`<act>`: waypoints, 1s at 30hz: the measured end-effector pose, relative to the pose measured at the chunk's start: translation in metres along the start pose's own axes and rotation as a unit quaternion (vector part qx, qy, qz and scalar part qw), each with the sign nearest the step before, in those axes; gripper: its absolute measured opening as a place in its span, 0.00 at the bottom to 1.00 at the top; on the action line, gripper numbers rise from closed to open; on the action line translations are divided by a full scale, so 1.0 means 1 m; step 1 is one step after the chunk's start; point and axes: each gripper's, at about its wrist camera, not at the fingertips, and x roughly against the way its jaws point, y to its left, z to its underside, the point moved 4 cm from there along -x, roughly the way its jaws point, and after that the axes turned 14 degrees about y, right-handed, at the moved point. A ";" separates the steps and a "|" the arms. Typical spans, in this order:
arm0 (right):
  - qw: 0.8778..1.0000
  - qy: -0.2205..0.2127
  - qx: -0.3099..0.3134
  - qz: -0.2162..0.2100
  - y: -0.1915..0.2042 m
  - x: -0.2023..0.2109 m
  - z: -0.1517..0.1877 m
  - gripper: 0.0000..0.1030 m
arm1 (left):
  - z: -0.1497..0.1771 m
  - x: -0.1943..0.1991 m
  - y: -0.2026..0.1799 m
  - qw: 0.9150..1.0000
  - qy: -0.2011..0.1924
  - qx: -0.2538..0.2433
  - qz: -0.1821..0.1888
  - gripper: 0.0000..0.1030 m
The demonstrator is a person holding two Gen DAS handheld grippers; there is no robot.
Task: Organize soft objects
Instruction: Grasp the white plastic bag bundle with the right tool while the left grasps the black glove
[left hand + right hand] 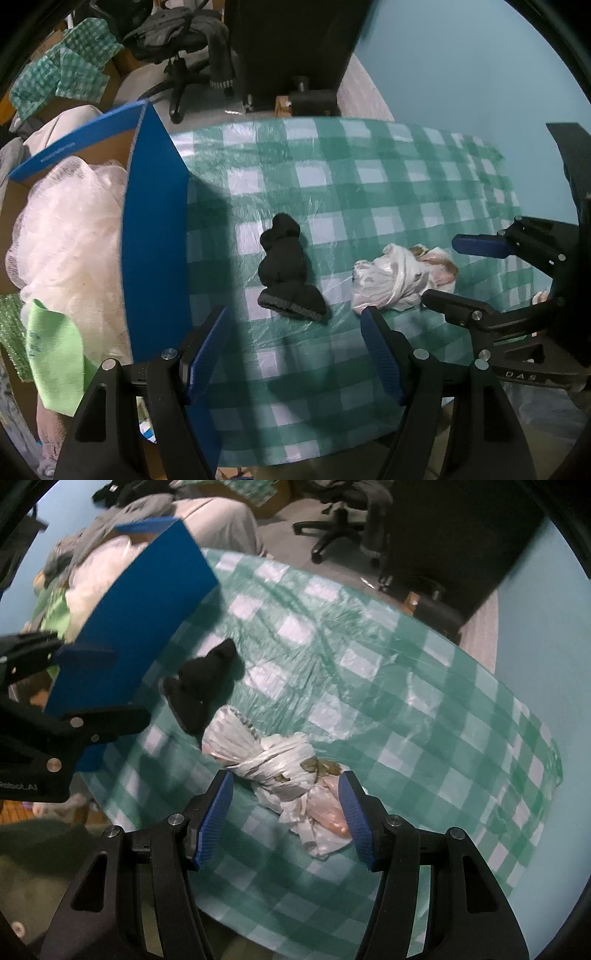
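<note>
A black sock bundle (286,267) lies on the green checked tablecloth (369,177), just ahead of my open, empty left gripper (295,354). A crumpled white plastic bag (391,282) lies to its right. In the right wrist view the bag (280,771) sits between the open jaws of my right gripper (286,818), not gripped, with the sock bundle (203,686) beyond it. A blue cardboard box (155,229) at the left holds a white mesh sponge (70,229) and a green cloth (55,354).
The box (136,627) stands at the table's left edge. An office chair (181,48) and a dark cabinet (291,48) stand beyond the table. The right gripper shows in the left wrist view (458,269). The left gripper shows in the right wrist view (107,683).
</note>
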 end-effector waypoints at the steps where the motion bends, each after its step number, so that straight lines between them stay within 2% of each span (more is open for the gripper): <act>1: 1.000 0.006 0.006 0.005 0.001 -0.005 -0.001 0.57 | 0.000 -0.002 0.000 1.000 0.001 0.000 0.000 0.72; 12: 0.998 0.034 0.051 0.023 0.005 -0.039 -0.008 0.57 | -0.002 -0.027 0.000 1.000 0.017 0.014 -0.011 0.72; 17: 0.998 0.038 0.050 0.028 0.003 -0.052 -0.012 0.57 | -0.005 -0.031 0.001 1.000 0.021 0.018 -0.007 0.72; 23: 0.999 0.044 0.018 0.009 -0.004 -0.062 -0.014 0.56 | -0.008 -0.036 0.004 0.999 0.026 0.012 -0.015 0.74; 24: 0.999 0.043 0.009 0.005 -0.006 -0.062 -0.014 0.48 | -0.010 -0.037 0.004 0.999 0.026 0.012 -0.016 0.74; 30: 0.998 0.022 -0.054 -0.023 -0.026 -0.058 -0.007 0.43 | -0.021 -0.044 0.003 0.999 0.026 0.007 -0.026 0.74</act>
